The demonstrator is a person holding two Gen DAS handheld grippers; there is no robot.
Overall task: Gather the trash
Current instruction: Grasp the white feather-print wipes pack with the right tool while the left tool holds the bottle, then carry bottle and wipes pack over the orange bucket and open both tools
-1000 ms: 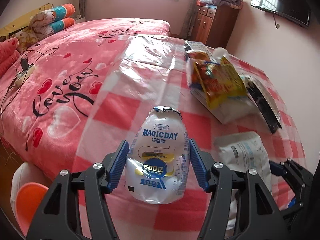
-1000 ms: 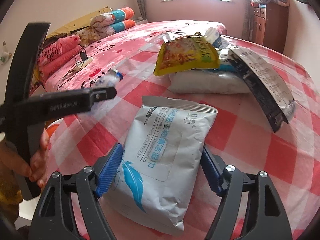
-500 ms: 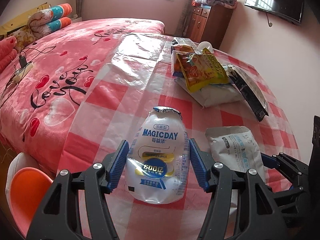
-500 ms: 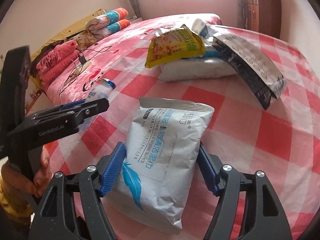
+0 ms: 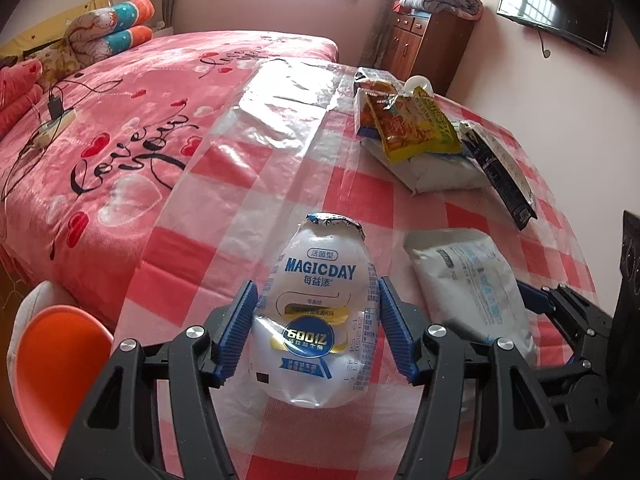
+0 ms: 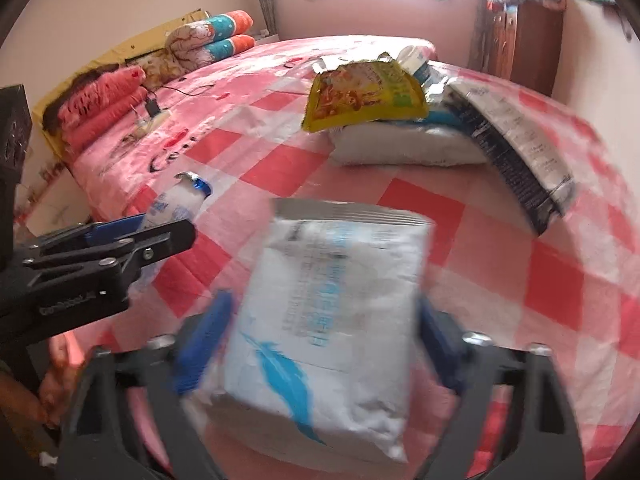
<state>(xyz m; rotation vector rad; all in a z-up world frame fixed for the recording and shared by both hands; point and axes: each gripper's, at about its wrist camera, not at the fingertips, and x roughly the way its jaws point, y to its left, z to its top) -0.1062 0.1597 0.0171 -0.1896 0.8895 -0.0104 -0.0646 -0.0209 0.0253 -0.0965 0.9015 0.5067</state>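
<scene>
- The left gripper point(image 5: 316, 332) still has its jaws clenched on the MAGICDAY yogurt bottle point(image 5: 320, 312), foil-capped end pointing away, just as half a second ago; the bottle sits above the red-checked tabletop point(image 5: 280, 184).
- The right gripper point(image 6: 320, 344) keeps its jaws grasping the white wet-wipes pack point(image 6: 332, 320); this view has now gone blurry, and the pack appears raised and tilted compared with the earlier frame.
- In the left view the wet-wipes pack point(image 5: 468, 284) appears just right of the bottle.
- Beyond the wet-wipes pack lies a pile: a yellow snack bag point(image 6: 364, 94) on top of a white packet point(image 6: 404, 146), with a black-and-silver wrapper point(image 6: 516, 148) leaning at the pile's right side.
- An orange bin point(image 5: 52, 364) shows left of the bottle, below the tabletop edge.
- A pink bed point(image 5: 132, 120) with heart prints runs along the far left of the tabletop.
</scene>
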